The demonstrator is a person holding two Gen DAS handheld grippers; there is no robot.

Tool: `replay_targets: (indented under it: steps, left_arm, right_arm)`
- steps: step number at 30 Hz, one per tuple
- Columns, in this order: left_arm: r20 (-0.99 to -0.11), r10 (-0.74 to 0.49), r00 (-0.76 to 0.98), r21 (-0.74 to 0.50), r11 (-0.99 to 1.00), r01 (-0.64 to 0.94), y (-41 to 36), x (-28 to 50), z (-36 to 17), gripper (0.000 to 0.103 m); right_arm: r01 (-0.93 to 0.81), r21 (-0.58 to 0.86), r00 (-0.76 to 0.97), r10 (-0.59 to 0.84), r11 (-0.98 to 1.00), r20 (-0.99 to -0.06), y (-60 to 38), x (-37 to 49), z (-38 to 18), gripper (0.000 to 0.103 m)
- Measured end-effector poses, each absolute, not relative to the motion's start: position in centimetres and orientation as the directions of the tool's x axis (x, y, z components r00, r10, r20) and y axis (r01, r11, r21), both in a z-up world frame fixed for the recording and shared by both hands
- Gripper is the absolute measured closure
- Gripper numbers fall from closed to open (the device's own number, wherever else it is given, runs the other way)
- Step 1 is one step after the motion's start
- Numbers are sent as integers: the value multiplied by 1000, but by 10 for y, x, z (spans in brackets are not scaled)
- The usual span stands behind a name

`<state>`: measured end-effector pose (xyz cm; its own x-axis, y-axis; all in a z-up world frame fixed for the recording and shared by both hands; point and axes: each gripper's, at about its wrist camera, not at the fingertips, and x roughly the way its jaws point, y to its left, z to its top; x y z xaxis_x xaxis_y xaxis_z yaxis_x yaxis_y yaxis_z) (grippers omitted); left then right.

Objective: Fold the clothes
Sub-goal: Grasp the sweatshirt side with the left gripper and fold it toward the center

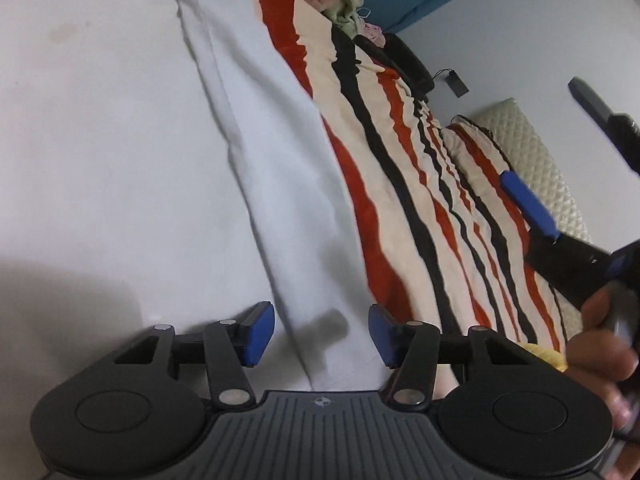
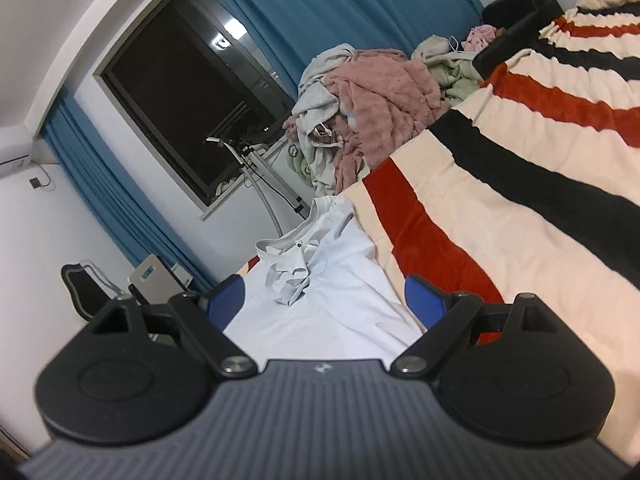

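Note:
A white shirt (image 1: 132, 128) lies spread flat on the striped blanket (image 1: 400, 168); a long fold ridge runs from the far end toward me. My left gripper (image 1: 322, 334) is open and empty, hovering just above the shirt's near edge by that ridge. My right gripper (image 2: 326, 298) is open and empty over the same shirt (image 2: 332, 280), whose collar (image 2: 280, 245) and a crumpled part lie ahead. The right gripper also shows in the left wrist view (image 1: 528, 204), held by a hand above the blanket.
A heap of pink, grey and green clothes (image 2: 368, 120) sits beyond the shirt's collar end. A cream quilted pillow (image 1: 532, 148) lies by the wall. Blue curtains (image 2: 320, 8), a dark window, a stand and a chair are past the bed edge.

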<state>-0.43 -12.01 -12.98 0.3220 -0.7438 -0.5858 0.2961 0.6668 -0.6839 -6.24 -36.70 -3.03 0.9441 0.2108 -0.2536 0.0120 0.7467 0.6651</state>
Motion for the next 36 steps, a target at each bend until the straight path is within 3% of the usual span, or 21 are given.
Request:
replay_targets:
  steps: [8,10,11,12,21,25,36]
  left_arm:
    - [-510,-823,250,-786,564,252,-126,2,-160,55]
    - [-501,-830,246,-787,555,270,-129,3,-167,72]
    - [-516,-817,257,-775,574,265,-129,4,-169,92]
    - [-519,-814,262,-780,576,245,-127,5,-172,99]
    - [-425,-854,299,-838,497,225,-77,-13,-128,101]
    - [-439,-833,337,-832,518,196,-43,-19,-106,101]
    - [-722,-599,348,-609,788,94,-10,-25,-124,100]
  right_arm:
    - [4,668,932,239,745,-273,-362,-55,-35,14]
    - [6,676,927,250,737,-280,-362,-54,-38,14]
    - [11,679,926,249,734,-285,-362,-53,-39,14]
    - [20,680,925,245,733,-291,-362,-53,-39,14]
    - [43,683,926,228,729,-302,-364,-57,-40,14]
    - [41,671,925,226,740,-306,-361,-56,-40,14]
    - [39,576,919,197,816,-341,-342,-55,-34,14]
